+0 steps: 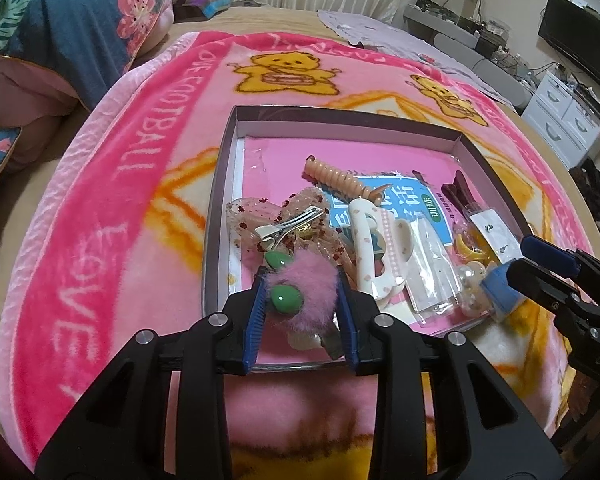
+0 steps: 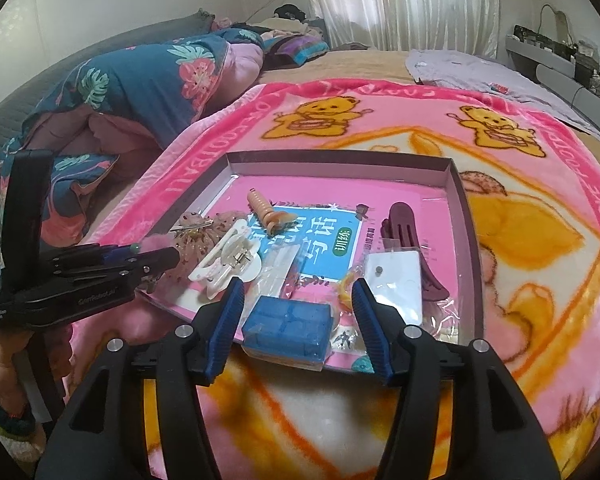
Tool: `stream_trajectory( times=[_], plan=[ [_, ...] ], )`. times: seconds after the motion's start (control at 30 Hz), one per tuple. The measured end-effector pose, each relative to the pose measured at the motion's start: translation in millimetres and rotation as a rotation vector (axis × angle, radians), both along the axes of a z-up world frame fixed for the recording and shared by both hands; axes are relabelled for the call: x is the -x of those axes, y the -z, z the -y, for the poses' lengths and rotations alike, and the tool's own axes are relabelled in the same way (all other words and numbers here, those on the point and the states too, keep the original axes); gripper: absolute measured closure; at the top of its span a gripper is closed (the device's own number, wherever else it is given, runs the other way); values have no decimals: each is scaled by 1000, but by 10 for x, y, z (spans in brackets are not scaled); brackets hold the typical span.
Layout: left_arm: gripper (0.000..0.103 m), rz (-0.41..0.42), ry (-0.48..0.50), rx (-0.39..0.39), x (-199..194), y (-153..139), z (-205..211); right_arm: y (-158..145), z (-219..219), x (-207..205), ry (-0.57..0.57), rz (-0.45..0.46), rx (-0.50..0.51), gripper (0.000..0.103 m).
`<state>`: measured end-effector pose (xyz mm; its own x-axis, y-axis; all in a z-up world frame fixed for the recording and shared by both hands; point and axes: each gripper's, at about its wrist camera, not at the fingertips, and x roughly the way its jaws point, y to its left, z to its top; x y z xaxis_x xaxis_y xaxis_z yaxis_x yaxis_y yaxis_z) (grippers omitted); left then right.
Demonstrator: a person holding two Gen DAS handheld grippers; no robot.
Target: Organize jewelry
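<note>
A shallow cardboard tray [image 1: 344, 118] [image 2: 340, 159] lies on a pink blanket and holds hair accessories and jewelry. My left gripper [image 1: 302, 284] is shut on a fluffy pink hair clip with green beads [image 1: 304, 292] at the tray's near left corner; it shows from the side in the right wrist view [image 2: 156, 250]. My right gripper [image 2: 298, 298] is open, its jaws on either side of a blue box [image 2: 288, 330] at the tray's near edge; the box also shows in the left wrist view [image 1: 500, 288]. Its fingers [image 1: 548, 256] show at the right of the left wrist view.
In the tray lie a white claw clip [image 1: 376, 240] [image 2: 228, 260], a peach spiral clip [image 1: 340, 176] [image 2: 266, 210], a sheer bow with a metal clip [image 1: 288, 224], a maroon clip [image 2: 404, 220], an earring card [image 2: 396, 276] and plastic bags [image 1: 432, 264]. A floral quilt [image 2: 140, 80] lies at the left.
</note>
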<state>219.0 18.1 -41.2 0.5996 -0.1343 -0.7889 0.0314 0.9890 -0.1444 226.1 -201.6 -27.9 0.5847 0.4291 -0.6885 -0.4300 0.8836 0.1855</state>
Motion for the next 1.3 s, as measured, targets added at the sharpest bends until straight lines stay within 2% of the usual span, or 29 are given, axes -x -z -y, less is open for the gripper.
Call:
stream_trajectory(
  times=[0.13, 0.4, 0.57, 0.73, 1.03, 1.3],
  plan=[
    [64, 20, 2, 3, 56, -88, 16, -67, 59, 82, 14, 14, -9, 40],
    [43, 78, 3, 14, 350, -353, 10, -280, 223, 409, 43, 66, -33, 15],
    [30, 105, -3, 11, 596, -480, -19, -376, 280, 626, 44, 91, -31, 10],
    [11, 122, -12, 0, 875, -503, 10, -403, 334, 875, 55, 110, -25, 5],
    [10, 135, -7, 11, 1287, -411, 86, -260, 469, 1176, 104, 112, -1, 5],
    [9, 144, -7, 1, 1420, -291, 180, -160, 488, 1334, 102, 120, 28, 4]
  ],
)
